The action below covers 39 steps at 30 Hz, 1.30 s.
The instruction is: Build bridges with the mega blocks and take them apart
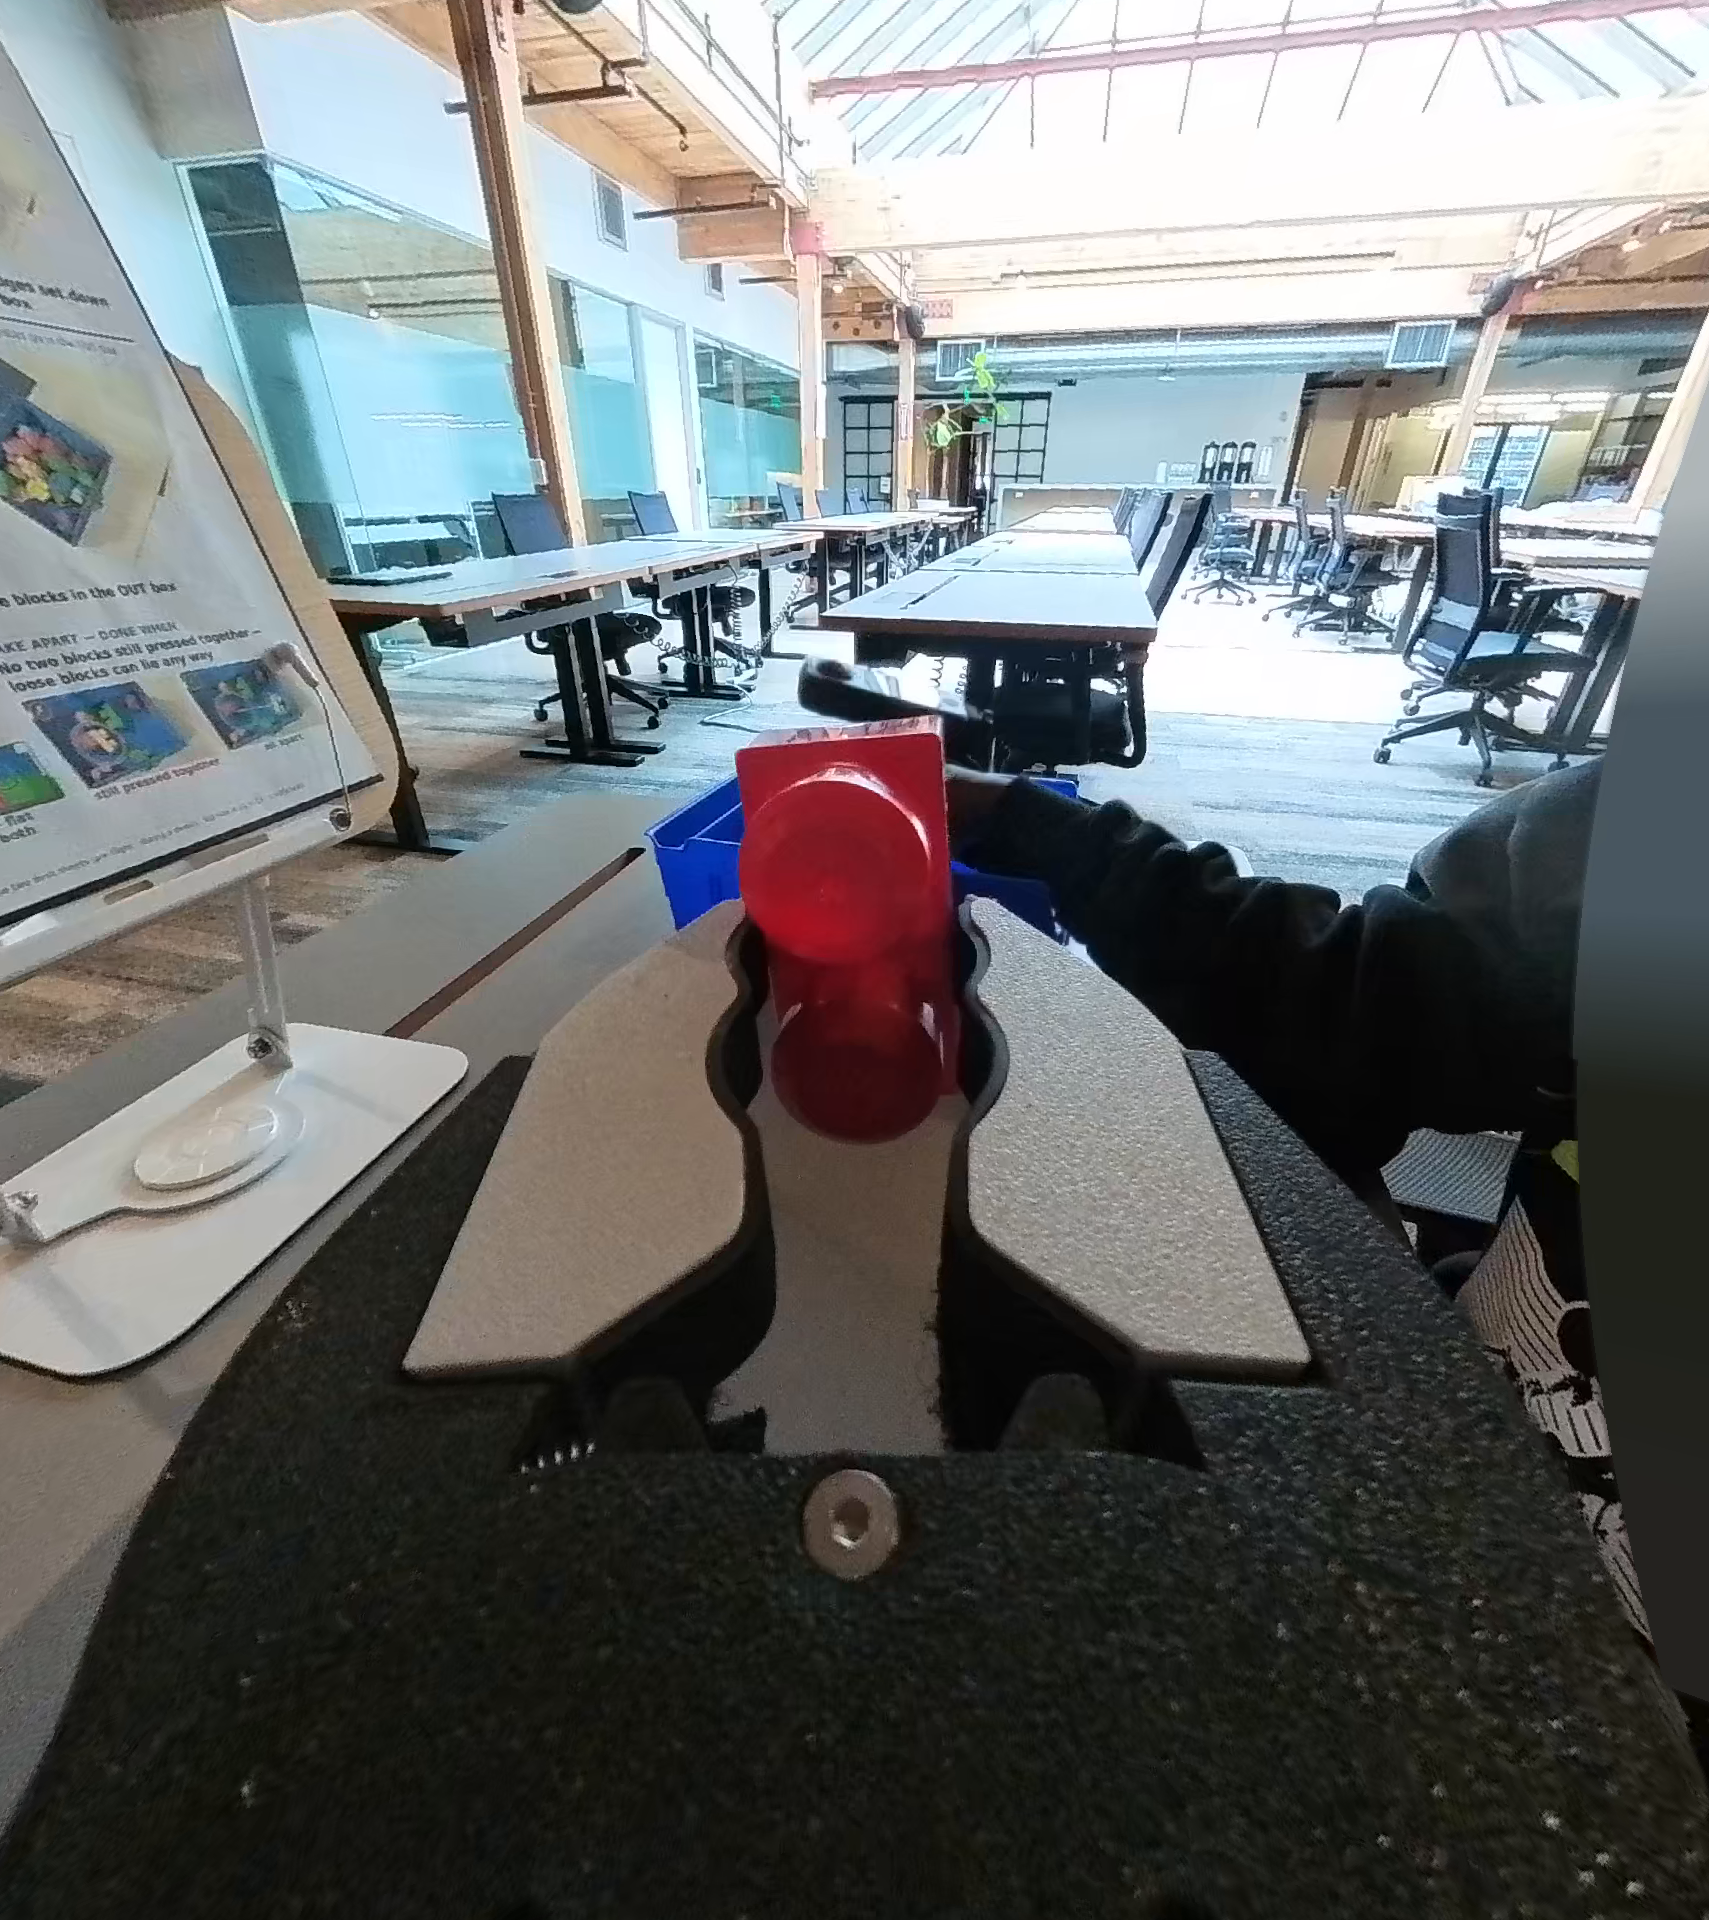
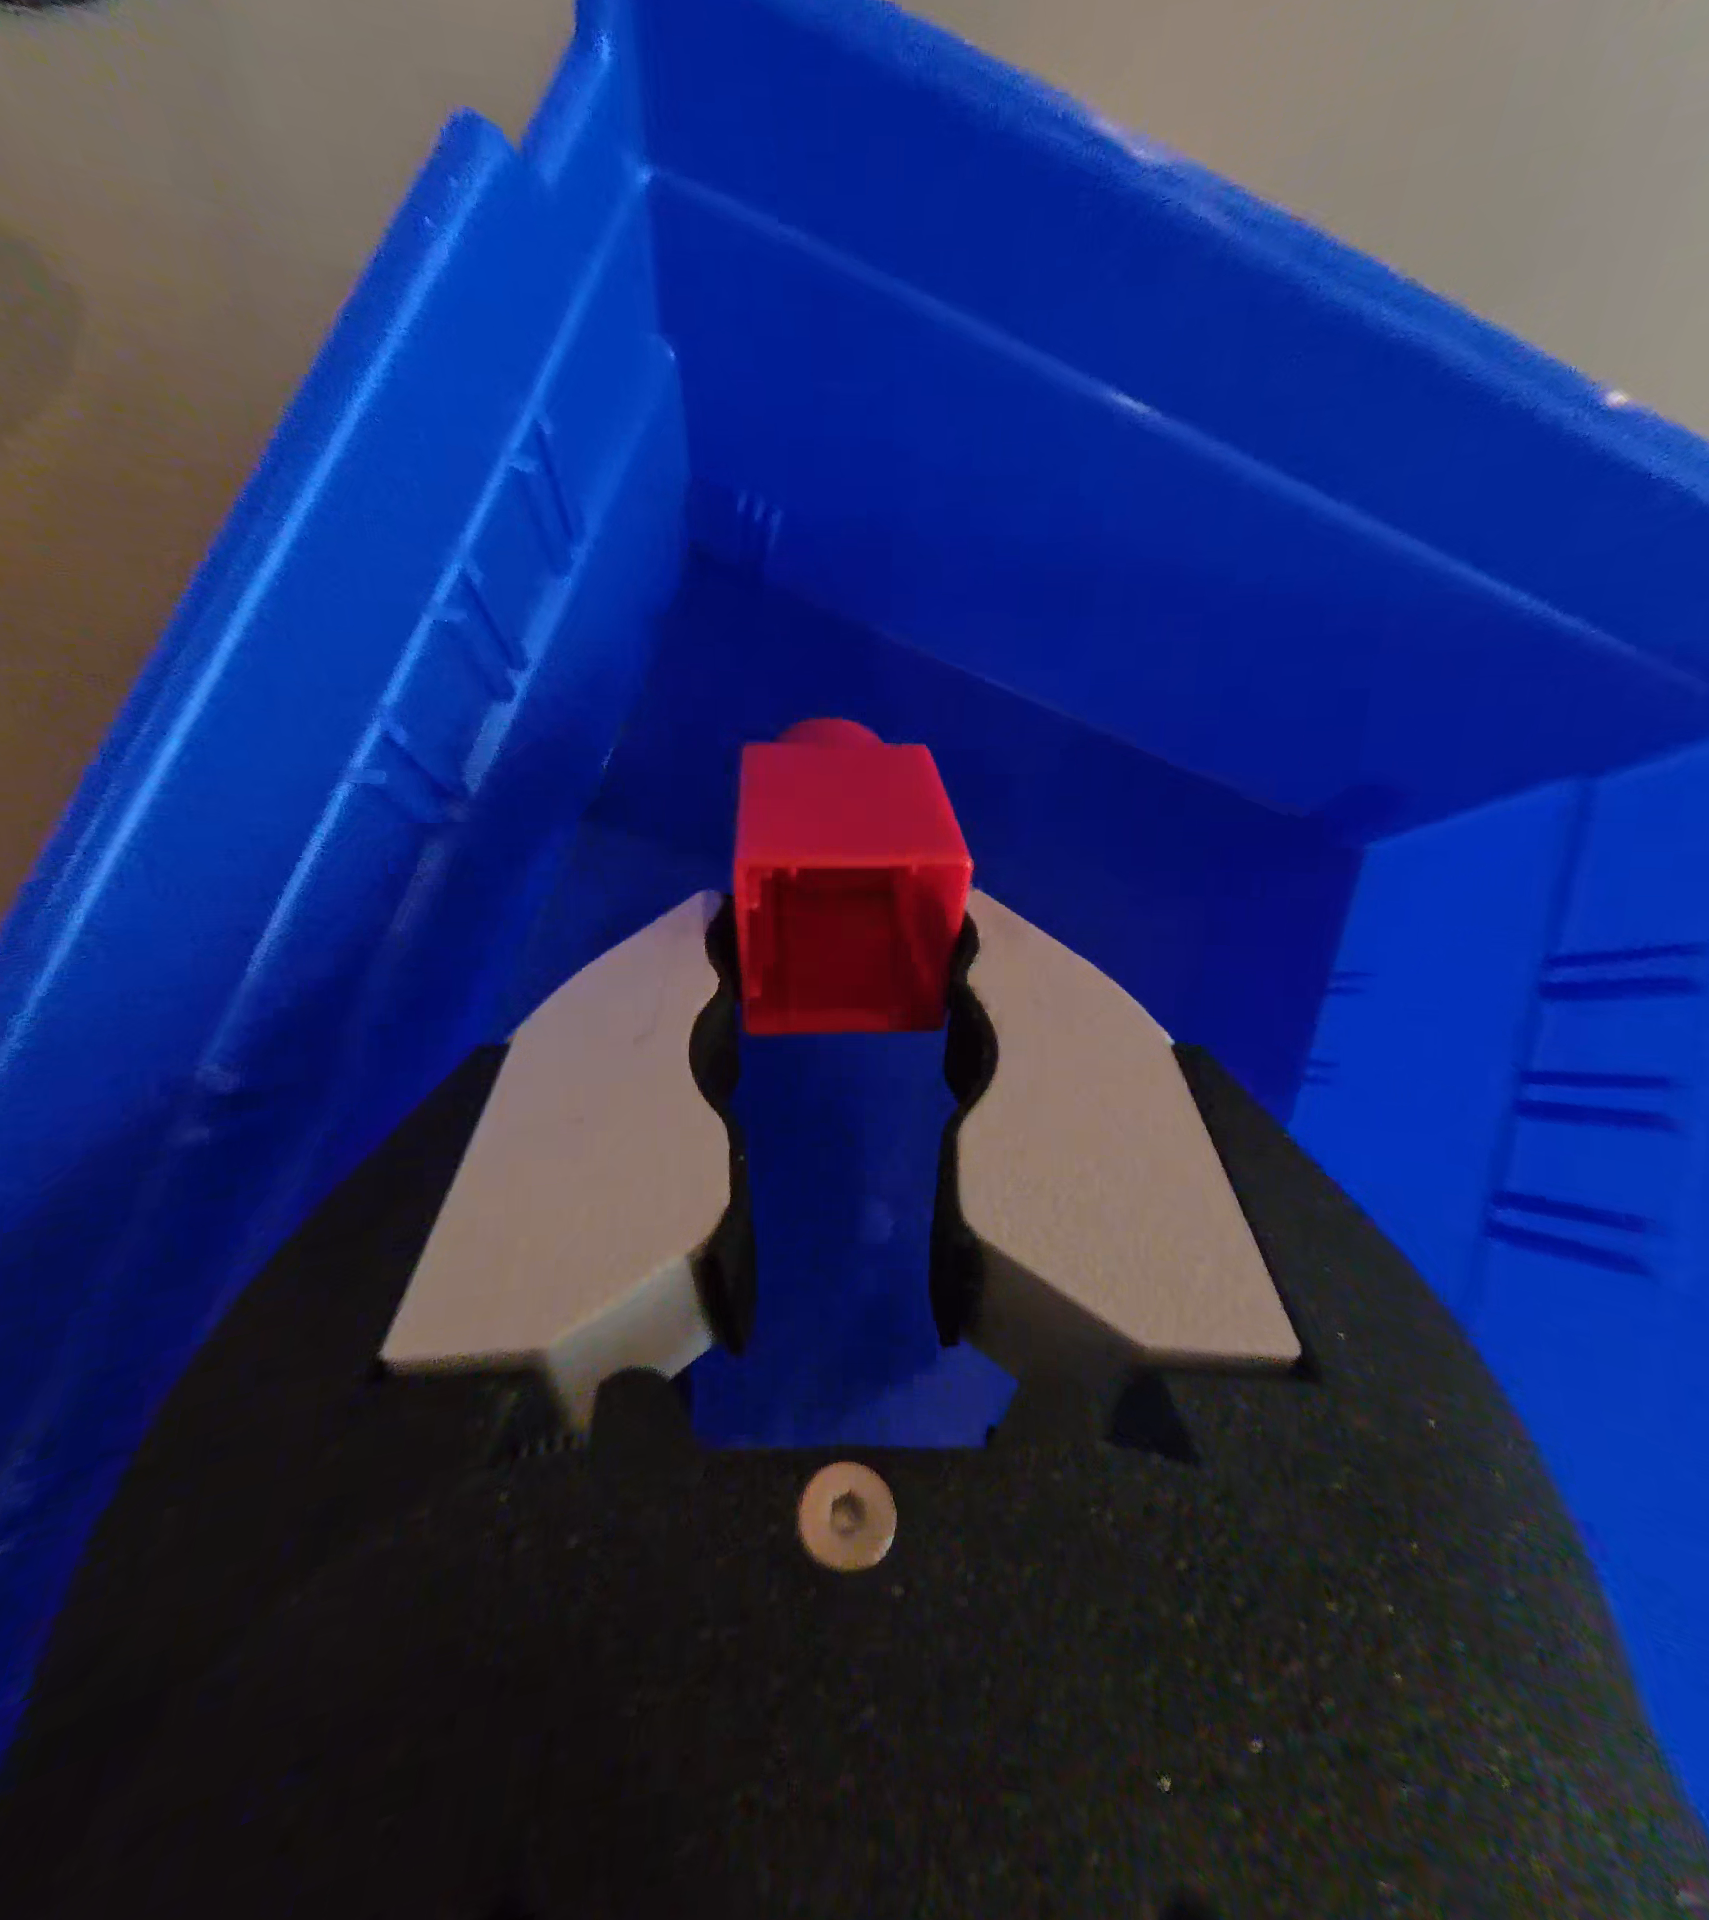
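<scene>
- Rows of office desks and black chairs point(image 1: 1484, 634) are stretching away under a skylit timber ceiling in the left wrist view, with a grey table point(image 1: 19, 1507) lying near the camera.
- Raised above that table, the left gripper point(image 1: 855, 997) is clamping a red two-stud block point(image 1: 839, 873) between its fingers, studs facing back toward the camera; it is probably being kept aloft so the other hand can work first.
- Standing at the left on a white metal stand point(image 1: 195, 1164), an instruction sheet point(image 1: 50, 499) with photos is tilting toward the worker.
- Just beyond the block, a blue bin point(image 1: 699, 847) is peeking out, and a dark sleeve point(image 1: 1245, 966) is reaching across from the right toward it, crowding the path ahead.
- Turning to the right wrist view, the right gripper point(image 2: 845, 961) is pointing down inside the blue bin point(image 2: 1037, 395), near its far corner.
- Its fingers are closing narrowly on a small red one-stud block point(image 2: 845, 883), hollow underside facing the camera and stud pointing away toward the bin floor.
- Whether this block is being lifted out or set down, I cannot tell; held this low, either seems possible.
- Bin walls are hemming in the gripper at the left and far sides, so sideways room is looking tight, and no other blocks are showing on the visible floor.
</scene>
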Tool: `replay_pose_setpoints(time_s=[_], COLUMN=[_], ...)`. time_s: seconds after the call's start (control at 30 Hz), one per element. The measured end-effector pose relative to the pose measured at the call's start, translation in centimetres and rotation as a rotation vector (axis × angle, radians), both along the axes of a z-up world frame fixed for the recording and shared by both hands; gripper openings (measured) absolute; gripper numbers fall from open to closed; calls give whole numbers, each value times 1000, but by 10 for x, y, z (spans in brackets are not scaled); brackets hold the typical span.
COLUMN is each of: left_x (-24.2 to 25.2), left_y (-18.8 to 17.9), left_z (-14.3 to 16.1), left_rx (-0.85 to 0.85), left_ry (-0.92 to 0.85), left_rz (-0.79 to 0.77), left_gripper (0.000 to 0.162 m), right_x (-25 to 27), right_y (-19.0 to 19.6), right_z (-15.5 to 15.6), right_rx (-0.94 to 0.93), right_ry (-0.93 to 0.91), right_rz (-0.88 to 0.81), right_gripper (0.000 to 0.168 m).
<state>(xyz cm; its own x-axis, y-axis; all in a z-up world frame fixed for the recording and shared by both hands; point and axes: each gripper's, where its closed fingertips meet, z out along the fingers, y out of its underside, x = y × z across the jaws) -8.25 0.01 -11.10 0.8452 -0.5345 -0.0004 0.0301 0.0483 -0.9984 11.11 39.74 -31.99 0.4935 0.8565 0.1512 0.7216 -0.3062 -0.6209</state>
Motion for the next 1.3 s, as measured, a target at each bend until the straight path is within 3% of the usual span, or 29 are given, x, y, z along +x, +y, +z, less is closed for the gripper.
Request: replay_pose_setpoints(time_s=[0.17, 0.3, 0.43, 0.53, 0.67, 0.83, 0.93, 1.07, 1.3], left_x=[-3, -3, -4, -5, -5, -4, 0, 7, 16], left_y=[0, 0, 1, 1, 1, 0, -1, -1, 2], left_z=[0, 1, 0, -1, 0, 2, 3, 5, 2], left_rx=[1, 2, -3, -3, -1, 9, 18, 28, 28], left_ry=[-11, -12, -19, -23, -28, -39, -31, -26, -26], left_rz=[4, 4, 8, 7, 5, -5, -13, -33, -71], left_gripper=[34, 34, 34, 34, 34, 34, 34, 34, 34], right_x=[1, 6, 15, 10, -37, -95, -116, -140, -163], right_y=[2, 3, 0, -13, -83, -224, -290, -349, -395], right_z=[-5, 5, 44, 99, 178, 232, 234, 221, 202], right_rx=[5, 34, 100, 205, 264, 123, 12, -142, -281], right_ry=[-18, -27, 2, 112, 410, 714, 767, 795, 820], right_rz=[-14, -15, -46, -41, 224, 789, 1033, 1220, 1331], right_gripper=[37, 54, 59, 61, 62, 65, 65, 65, 60])
